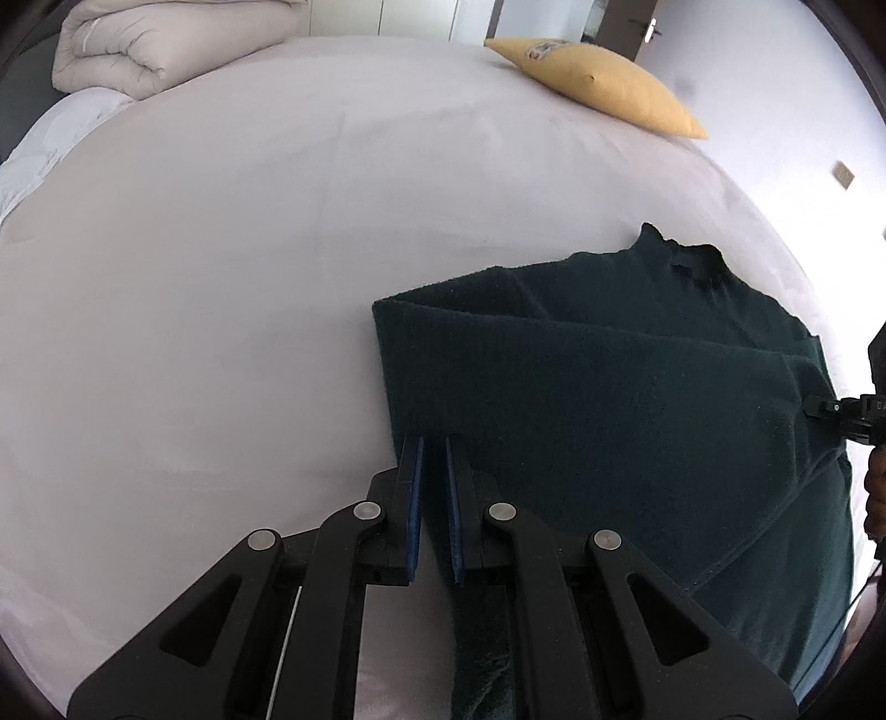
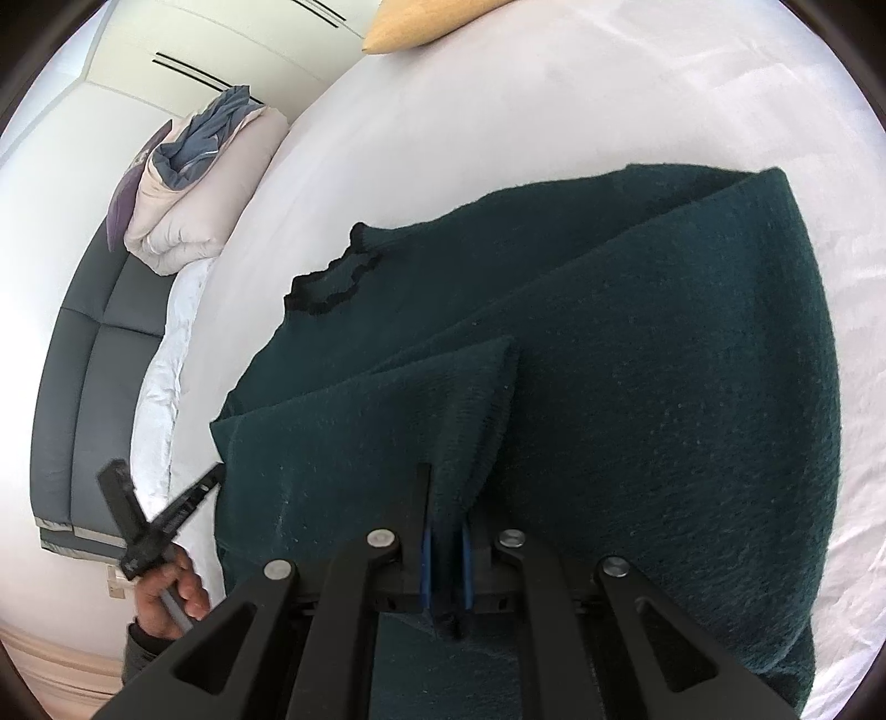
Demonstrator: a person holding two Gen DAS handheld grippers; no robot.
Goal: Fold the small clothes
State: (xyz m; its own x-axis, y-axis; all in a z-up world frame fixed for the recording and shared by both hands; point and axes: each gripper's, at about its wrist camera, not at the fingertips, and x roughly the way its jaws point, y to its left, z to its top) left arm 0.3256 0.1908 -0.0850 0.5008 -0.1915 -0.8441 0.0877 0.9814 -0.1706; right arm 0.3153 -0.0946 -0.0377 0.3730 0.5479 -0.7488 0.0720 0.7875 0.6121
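Observation:
A dark green knit sweater [image 1: 637, 387] with a black frilled collar [image 2: 332, 282] lies on the bed, partly folded. My left gripper [image 1: 434, 443] hovers at the sweater's lower left corner, its blue pads a small gap apart with bed sheet showing between them. My right gripper [image 2: 446, 498] is shut on a raised fold of the sweater [image 2: 637, 387], the cloth pinched between the blue pads and lifted in a ridge. The right gripper also shows at the right edge of the left wrist view [image 1: 814, 407], touching the sweater's side.
The bed [image 1: 221, 277] has a pale sheet. A yellow pillow [image 1: 598, 83] lies at the far side. A rolled beige duvet [image 1: 144, 50] sits at the far left corner. In the right wrist view a grey headboard [image 2: 94, 387] and a hand holding the left gripper [image 2: 216, 476] show.

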